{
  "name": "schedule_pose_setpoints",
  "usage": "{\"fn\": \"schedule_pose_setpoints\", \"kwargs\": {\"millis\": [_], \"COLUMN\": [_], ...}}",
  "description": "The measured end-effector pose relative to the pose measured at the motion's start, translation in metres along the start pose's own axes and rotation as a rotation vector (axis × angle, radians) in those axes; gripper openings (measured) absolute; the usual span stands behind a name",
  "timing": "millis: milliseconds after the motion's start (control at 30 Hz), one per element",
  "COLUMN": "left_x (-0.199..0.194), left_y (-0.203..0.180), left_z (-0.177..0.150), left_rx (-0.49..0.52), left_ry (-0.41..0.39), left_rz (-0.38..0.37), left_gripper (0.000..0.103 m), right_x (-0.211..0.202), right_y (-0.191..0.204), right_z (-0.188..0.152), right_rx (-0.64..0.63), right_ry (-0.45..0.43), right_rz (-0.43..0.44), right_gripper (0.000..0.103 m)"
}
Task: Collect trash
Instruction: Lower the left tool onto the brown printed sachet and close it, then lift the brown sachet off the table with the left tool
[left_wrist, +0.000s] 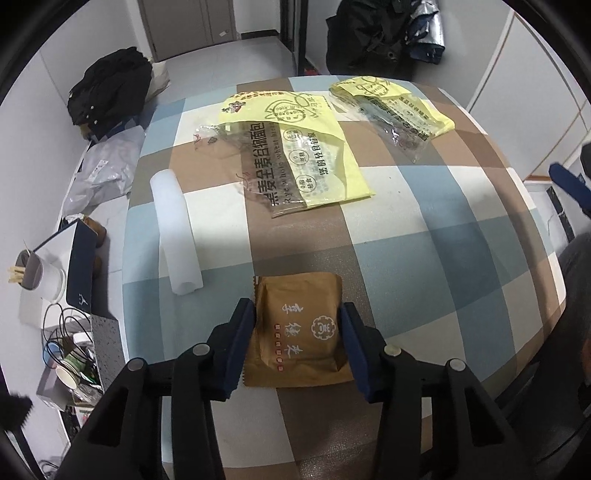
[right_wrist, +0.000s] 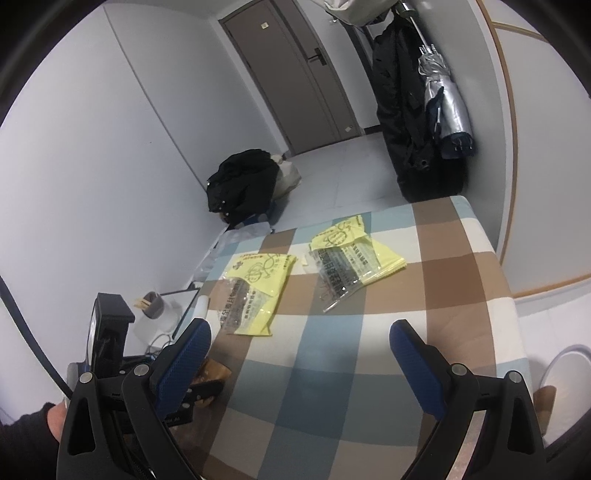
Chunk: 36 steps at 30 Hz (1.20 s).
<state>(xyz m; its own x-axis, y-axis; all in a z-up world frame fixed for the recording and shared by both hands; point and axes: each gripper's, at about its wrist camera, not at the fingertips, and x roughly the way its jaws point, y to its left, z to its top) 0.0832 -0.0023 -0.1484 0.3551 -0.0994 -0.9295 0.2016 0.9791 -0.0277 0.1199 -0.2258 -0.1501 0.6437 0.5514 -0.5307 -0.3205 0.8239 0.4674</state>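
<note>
Two yellow bread bags (left_wrist: 295, 147) sat farther back on the checked worktop (left_wrist: 443, 240) while the left tool (left_wrist: 297, 332) pinched the brown snack packet (left_wrist: 299, 328) by its sides for lifting, right tool (right_wrist: 299, 354) hanging wide open and empty.

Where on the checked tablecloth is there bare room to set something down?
Bare cloth spans the near-right of the table, bordered by the brown packet in the left gripper and the yellow bread bags beyond. The far side is crowded by those bags; the white roll occupies the left edge.
</note>
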Motion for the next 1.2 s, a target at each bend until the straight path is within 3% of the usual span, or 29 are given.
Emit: {"fn": "schedule_pose_setpoints", "kwargs": {"millis": [133,467,867,1200], "left_x": [0.0,-0.001,-0.002,0.004], "left_y": [0.003,0.021,0.026,0.056], "left_z": [0.002,0.006,0.003,0.003], "left_rx": [-0.028,-0.145,-0.178,-0.359], "left_ry": [0.0,0.014,0.014,0.058], "left_rz": [-0.014,-0.13,-0.183,-0.348], "left_gripper": [0.042,0.039,0.036,0.036], "right_x": [-0.001,-0.006,0.001,0.005], "right_y": [-0.003,-0.004,0.005,0.012], "right_z": [-0.001,-0.004,-0.01,-0.015], "right_rx": [0.012,0.012,-0.012,-0.035], "right_ry": [0.006,0.004,0.036,0.045], "right_rz": [0.004,0.0,-0.029,-0.037], "right_gripper": [0.098,0.098,0.098,0.098]}}
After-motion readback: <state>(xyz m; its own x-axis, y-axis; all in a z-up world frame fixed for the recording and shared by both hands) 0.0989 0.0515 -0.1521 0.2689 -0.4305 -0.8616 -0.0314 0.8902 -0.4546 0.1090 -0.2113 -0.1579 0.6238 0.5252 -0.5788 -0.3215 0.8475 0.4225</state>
